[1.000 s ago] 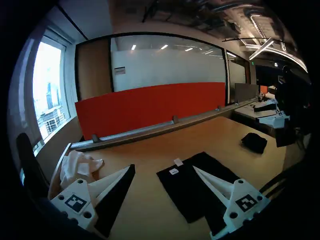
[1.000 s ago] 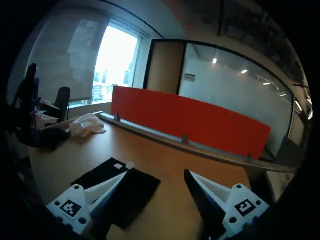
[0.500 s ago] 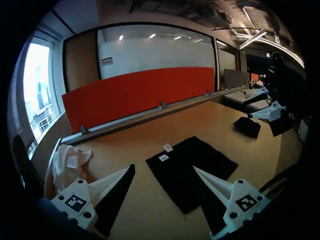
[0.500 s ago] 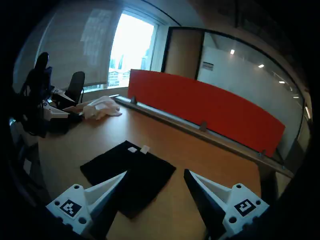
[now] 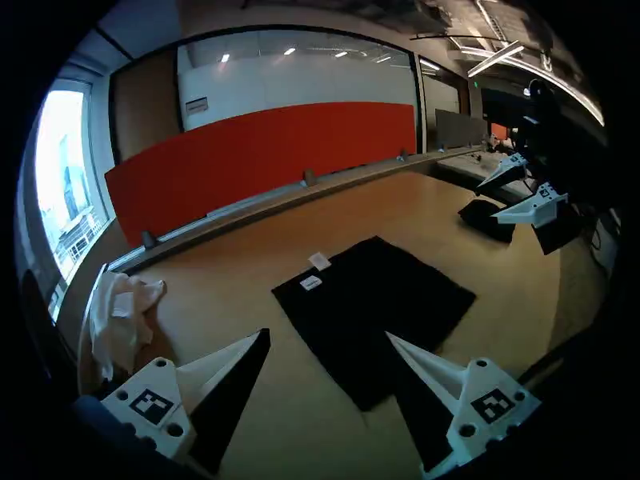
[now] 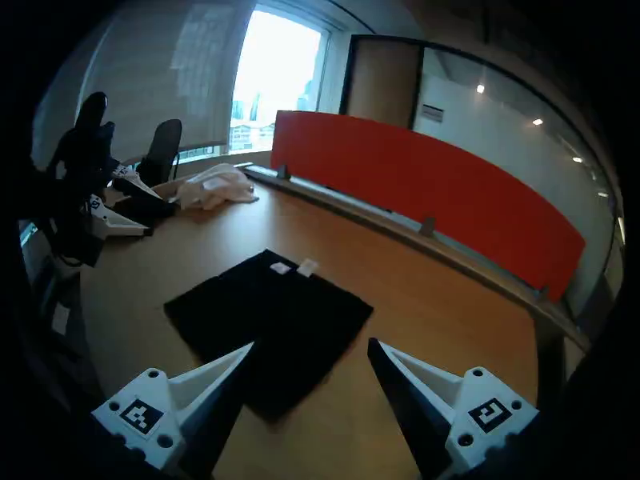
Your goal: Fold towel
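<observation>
1. Your left hand-held gripper (image 5: 326,334): fingers spread wide, grasping nothing, pointing at the towel from its near side.
2. Your right hand-held gripper (image 6: 310,343): likewise released, nothing between its fingers, aimed at the same towel from the other side.
3. Black towel (image 5: 376,308): lies spread flat near the middle of the tabletop (image 5: 240,272), with neither gripper's fingers on it. Two small white tags (image 5: 315,270) sit at its far edge.
4. White cloth (image 5: 116,316): crumpled heap at the tabletop's end towards the window (image 5: 60,192), well apart from the towel.
5. Small dark folded item (image 5: 484,218): on the tabletop's opposite end, near your right gripper as the left gripper view shows it.
6. Red divider panel (image 5: 264,152): upright along the tabletop's far edge.
7. Office chair (image 6: 164,144): beyond the white cloth, by the window.
</observation>
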